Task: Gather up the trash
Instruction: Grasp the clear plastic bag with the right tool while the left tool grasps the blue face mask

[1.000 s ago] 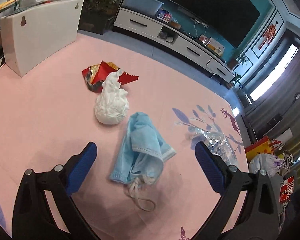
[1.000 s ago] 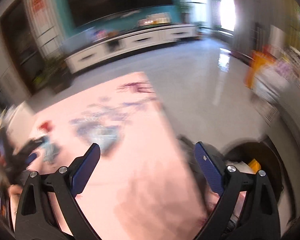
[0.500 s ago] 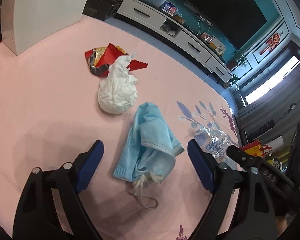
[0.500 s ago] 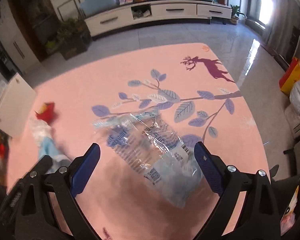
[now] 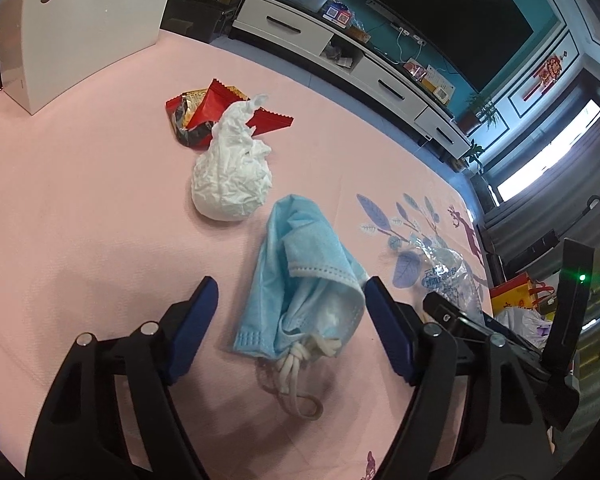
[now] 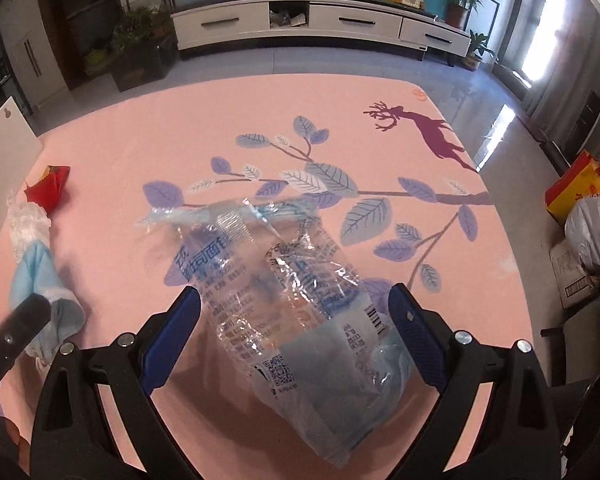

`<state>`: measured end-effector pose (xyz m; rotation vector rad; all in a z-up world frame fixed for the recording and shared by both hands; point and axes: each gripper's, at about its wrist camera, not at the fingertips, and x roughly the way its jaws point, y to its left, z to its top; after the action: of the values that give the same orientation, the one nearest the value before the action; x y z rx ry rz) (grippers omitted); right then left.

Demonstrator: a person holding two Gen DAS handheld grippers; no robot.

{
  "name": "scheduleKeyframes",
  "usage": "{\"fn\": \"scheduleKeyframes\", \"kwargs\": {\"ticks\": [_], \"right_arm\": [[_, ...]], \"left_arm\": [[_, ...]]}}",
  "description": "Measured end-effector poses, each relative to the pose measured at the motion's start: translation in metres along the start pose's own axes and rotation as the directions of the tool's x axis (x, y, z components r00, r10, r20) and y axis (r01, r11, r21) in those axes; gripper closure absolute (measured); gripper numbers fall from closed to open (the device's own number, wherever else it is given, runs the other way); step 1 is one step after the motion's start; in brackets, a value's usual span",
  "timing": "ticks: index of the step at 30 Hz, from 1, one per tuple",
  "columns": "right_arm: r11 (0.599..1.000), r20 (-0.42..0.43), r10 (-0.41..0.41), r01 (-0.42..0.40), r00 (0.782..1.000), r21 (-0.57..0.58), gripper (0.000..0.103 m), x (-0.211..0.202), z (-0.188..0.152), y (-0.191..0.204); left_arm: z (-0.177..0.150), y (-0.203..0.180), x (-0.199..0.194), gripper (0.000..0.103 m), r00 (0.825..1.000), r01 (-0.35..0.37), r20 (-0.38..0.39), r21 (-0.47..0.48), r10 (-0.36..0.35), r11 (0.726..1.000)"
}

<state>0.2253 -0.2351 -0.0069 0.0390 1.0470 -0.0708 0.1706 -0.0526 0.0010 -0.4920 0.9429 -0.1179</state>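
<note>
While poised over two pieces of trash at once, set for a double pickup.

Left gripper (image 5: 290,314) spread wide, straddling the crumpled blue face mask (image 5: 304,280) on the pink counter (image 5: 80,220), pads flanking it and maybe just brushing its edges, nothing clamped yet. Right gripper (image 6: 296,326) equally wide over the clear plastic wrapper (image 6: 292,292), the wrapper running from between the fingers out toward 11 o'clock. Best to drop lower before closing, bite the mask's thick folded bulk rather than the loose ear loops (image 5: 296,376) trailing toward 6 o'clock; pinch the wrapper where it is bunched, since thin film likely slips. Waiting beyond the mask at 11 o'clock: white crumpled tissue (image 5: 232,176) and red snack wrapper (image 5: 216,112).
</note>
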Motion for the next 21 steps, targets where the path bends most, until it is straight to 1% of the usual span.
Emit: {"fn": "scheduleKeyframes", "kwargs": {"ticks": [2, 4, 5, 6, 7, 8, 9, 10, 13, 15, 16, 17, 19, 21], "right_arm": [[1.0, -0.01, -0.001, 0.001, 1.0, -0.006, 0.01, 0.004, -0.001, -0.001], [1.0, -0.017, 0.01, -0.01, 1.0, -0.002, 0.01, 0.006, -0.001, -0.003], [1.0, -0.019, 0.015, -0.015, 1.0, -0.001, 0.014, 0.007, -0.001, -0.004], [1.0, -0.019, 0.015, -0.015, 1.0, -0.001, 0.015, 0.007, -0.001, -0.004], [1.0, -0.013, 0.012, -0.012, 1.0, -0.004, 0.02, 0.006, -0.001, -0.005], [1.0, -0.01, 0.013, -0.013, 1.0, -0.003, 0.024, 0.004, -0.002, -0.004], [1.0, -0.007, 0.014, -0.014, 1.0, -0.004, 0.027, 0.003, -0.002, -0.004], [1.0, -0.004, 0.015, -0.015, 1.0, -0.004, 0.034, 0.001, -0.001, -0.004], [1.0, -0.008, 0.019, -0.019, 1.0, -0.003, 0.04, 0.0, -0.001, -0.006], [1.0, -0.007, 0.019, -0.019, 1.0, 0.003, 0.045, 0.0, -0.002, -0.008], [1.0, -0.008, 0.021, -0.021, 1.0, 0.009, 0.05, -0.001, -0.001, -0.009], [1.0, -0.009, 0.027, -0.027, 1.0, 0.016, 0.053, -0.001, -0.001, -0.01], [0.998, -0.017, 0.059, -0.058, 0.998, 0.038, 0.057, -0.003, -0.001, -0.013], [0.994, -0.013, 0.09, -0.089, 0.996, 0.062, 0.057, -0.006, -0.001, -0.018]], "left_arm": [[0.0, 0.0, 0.001, 0.031, 1.0, 0.007, 0.003, -0.002, -0.007, 1.0], [-0.001, 0.001, 0.002, 0.041, 1.0, 0.008, 0.003, 0.0, -0.008, 1.0], [-0.001, 0.001, 0.002, 0.046, 1.0, 0.012, -0.003, 0.0, -0.012, 1.0], [-0.002, 0.0, 0.003, 0.052, 1.0, 0.02, -0.007, 0.0, -0.02, 1.0], [-0.002, 0.0, 0.004, 0.06, 1.0, 0.028, -0.014, -0.001, -0.028, 1.0], [-0.003, -0.001, 0.005, 0.063, 0.999, 0.034, -0.019, 0.0, -0.034, 0.999], [-0.003, -0.001, 0.006, 0.067, 0.999, 0.033, -0.021, 0.0, -0.033, 0.999], [-0.003, -0.001, 0.006, 0.071, 0.999, 0.028, -0.019, 0.002, -0.028, 1.0], [-0.004, 0.0, 0.007, 0.077, 0.999, 0.025, -0.026, -0.004, -0.025, 1.0], [-0.004, 0.002, 0.007, 0.078, 0.998, 0.046, -0.034, -0.021, -0.046, 0.999], [-0.004, 0.002, 0.006, 0.079, 0.998, 0.053, -0.039, -0.027, -0.054, 0.998], [-0.003, 0.002, 0.006, 0.079, 0.998, 0.054, -0.039, -0.028, -0.055, 0.998], [-0.003, 0.001, 0.004, 0.079, 0.998, 0.049, -0.037, -0.02, -0.05, 0.999], [-0.003, -0.003, 0.002, 0.079, 0.998, 0.053, -0.037, -0.01, -0.053, 0.999]]}}
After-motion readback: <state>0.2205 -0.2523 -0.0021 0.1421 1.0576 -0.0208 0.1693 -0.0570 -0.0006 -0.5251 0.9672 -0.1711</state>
